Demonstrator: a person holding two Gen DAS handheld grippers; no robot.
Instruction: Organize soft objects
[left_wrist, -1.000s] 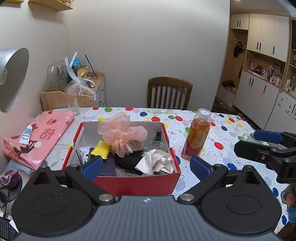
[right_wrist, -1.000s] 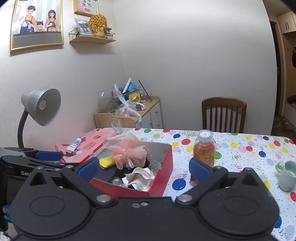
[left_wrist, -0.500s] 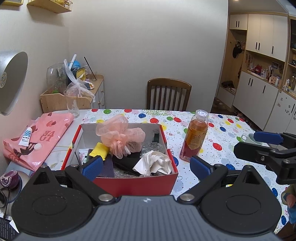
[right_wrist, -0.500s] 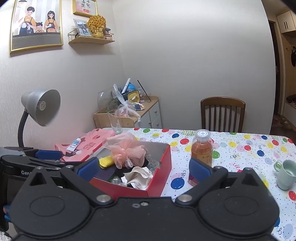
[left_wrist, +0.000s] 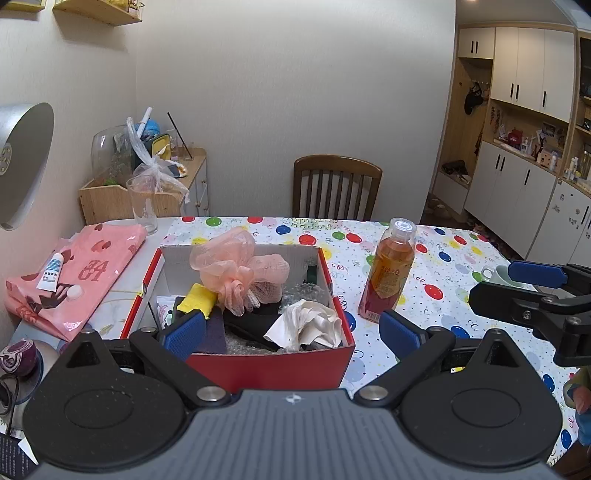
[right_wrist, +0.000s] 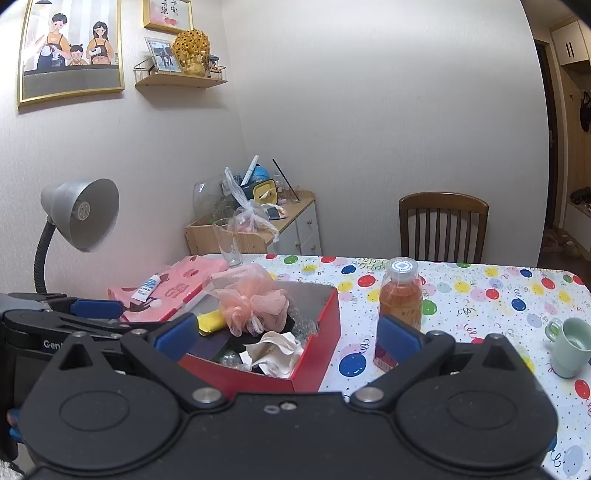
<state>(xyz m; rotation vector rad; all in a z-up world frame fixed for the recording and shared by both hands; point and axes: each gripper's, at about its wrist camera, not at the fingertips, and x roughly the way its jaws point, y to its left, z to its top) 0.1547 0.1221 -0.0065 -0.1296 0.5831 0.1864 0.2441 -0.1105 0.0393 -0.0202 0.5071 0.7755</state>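
A red box (left_wrist: 273, 365) (right_wrist: 317, 354) stands on the balloon-print table. Inside lie a peach mesh pouf (left_wrist: 236, 269) (right_wrist: 255, 302), a yellow sponge (left_wrist: 197, 299) (right_wrist: 212, 319), a crumpled white cloth (left_wrist: 306, 325) (right_wrist: 275, 350), a dark cloth (left_wrist: 214, 332) and bubble wrap. My left gripper (left_wrist: 291, 334) is open and empty, held back at the box's near wall. My right gripper (right_wrist: 286, 338) is open and empty, near the box's right front corner. Each gripper shows at the edge of the other's view.
An orange drink bottle (left_wrist: 389, 273) (right_wrist: 400, 302) stands right of the box. A green mug (right_wrist: 570, 347) sits far right. A pink bag (left_wrist: 74, 269) with a small tube (left_wrist: 50, 273) lies left, a glass (left_wrist: 142, 206) behind it, a grey lamp (right_wrist: 79, 216) at left, a chair (left_wrist: 336, 186) behind.
Both grippers have drawn back slightly from the table; the box and bottle look a little smaller and farther. Nothing in the box has moved.
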